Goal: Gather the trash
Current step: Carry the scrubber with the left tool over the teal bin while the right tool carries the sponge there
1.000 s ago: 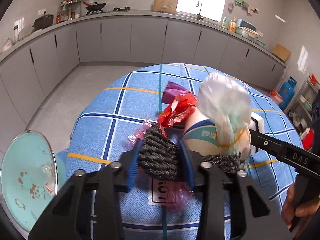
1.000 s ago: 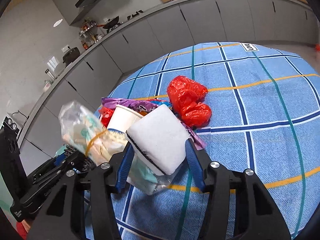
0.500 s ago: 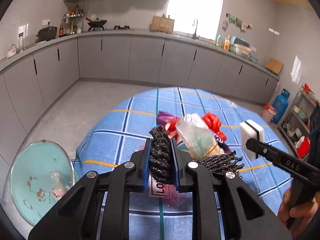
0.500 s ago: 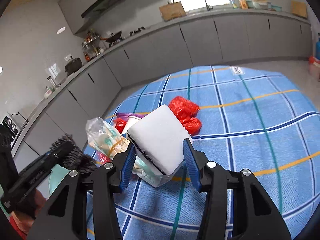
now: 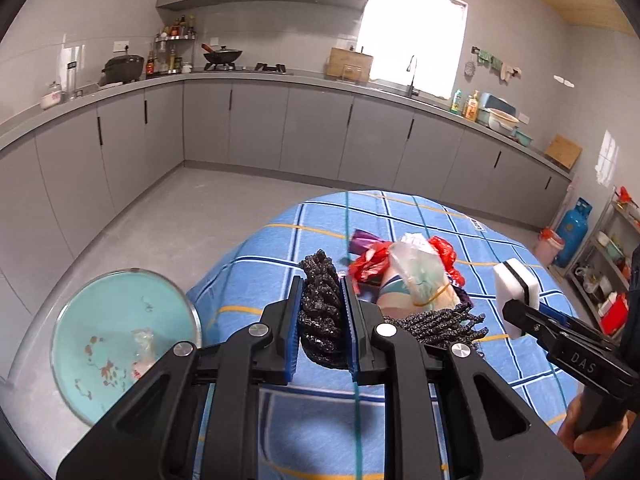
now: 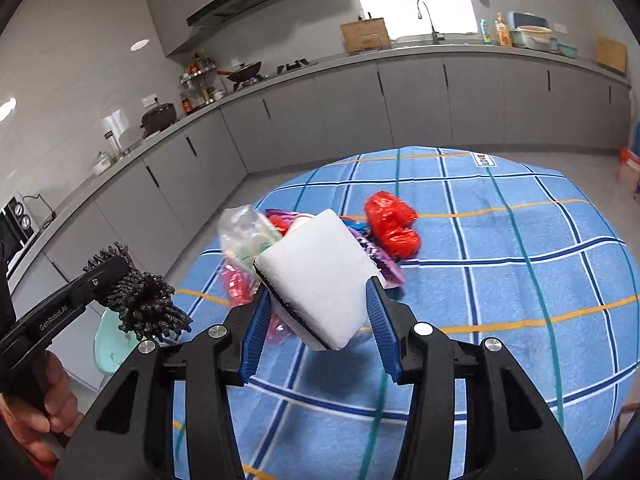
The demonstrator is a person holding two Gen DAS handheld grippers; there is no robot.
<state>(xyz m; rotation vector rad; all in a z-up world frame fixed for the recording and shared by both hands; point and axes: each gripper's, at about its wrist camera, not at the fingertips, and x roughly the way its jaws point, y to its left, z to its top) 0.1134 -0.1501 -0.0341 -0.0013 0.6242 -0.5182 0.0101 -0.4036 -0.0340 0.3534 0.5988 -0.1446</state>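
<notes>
My left gripper (image 5: pixel 322 304) is shut on a black knotted scrubber (image 5: pixel 323 312), held above the near edge of the blue checked tablecloth (image 5: pixel 304 432); the same scrubber (image 6: pixel 140 300) shows at the left of the right wrist view. My right gripper (image 6: pixel 318 300) is shut on a white sponge block (image 6: pixel 320 276) with a dark stripe, also lifted off the table; the left wrist view has that sponge (image 5: pixel 516 296) at its right. On the cloth lies a trash pile: a clear bag with a rubber band (image 5: pixel 416 276), a red bag (image 6: pixel 394 226), purple wrappers (image 6: pixel 376 256).
A turquoise bin (image 5: pixel 120 340) with scraps inside stands on the floor left of the table. Grey kitchen cabinets (image 5: pixel 280 128) run along the far walls. A blue gas cylinder (image 5: pixel 574 226) and a shelf rack stand at the right. A person's hand (image 6: pixel 48 404) holds the left gripper.
Both grippers rose and drew back from the trash pile, carrying the scrubber and the sponge. The left jaws squeezed the scrubber tighter. The pile now looks smaller and farther away.
</notes>
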